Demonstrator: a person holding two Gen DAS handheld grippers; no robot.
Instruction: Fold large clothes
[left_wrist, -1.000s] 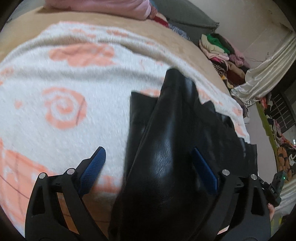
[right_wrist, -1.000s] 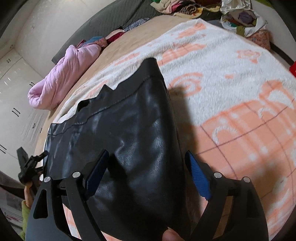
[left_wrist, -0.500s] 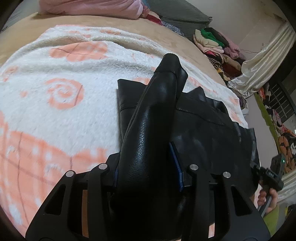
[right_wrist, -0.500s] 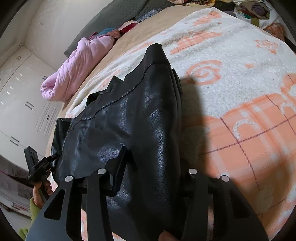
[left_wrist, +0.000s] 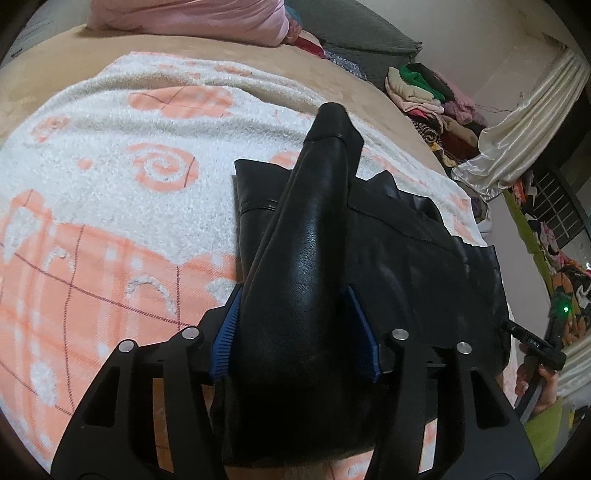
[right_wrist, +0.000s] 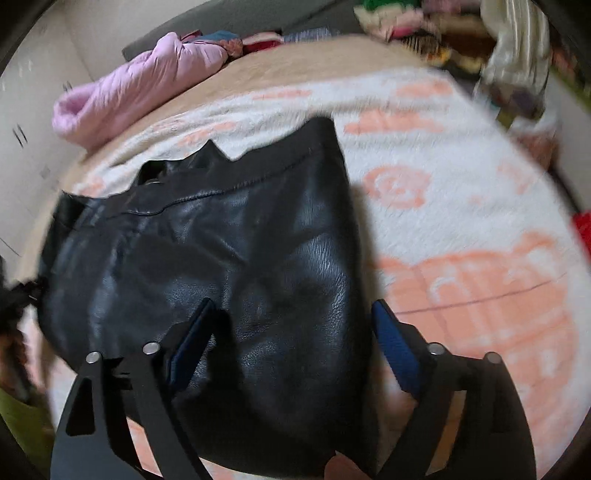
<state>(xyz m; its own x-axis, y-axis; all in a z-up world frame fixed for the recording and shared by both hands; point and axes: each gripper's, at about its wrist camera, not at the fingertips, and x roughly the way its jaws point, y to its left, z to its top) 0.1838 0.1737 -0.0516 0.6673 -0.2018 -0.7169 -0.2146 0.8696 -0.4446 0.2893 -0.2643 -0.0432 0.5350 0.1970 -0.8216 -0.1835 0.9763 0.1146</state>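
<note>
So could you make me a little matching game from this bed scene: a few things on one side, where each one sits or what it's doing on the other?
Things:
1. black leather garment
2. pink quilted bundle
3. left gripper
4. white and peach blanket

Places or states:
A. spread flat over the bed
B. fingers either side of a raised fold
C. lying on the blanket
D. at the far edge of the bed

Pairs: 1-C, 2-D, 3-B, 4-A
</note>
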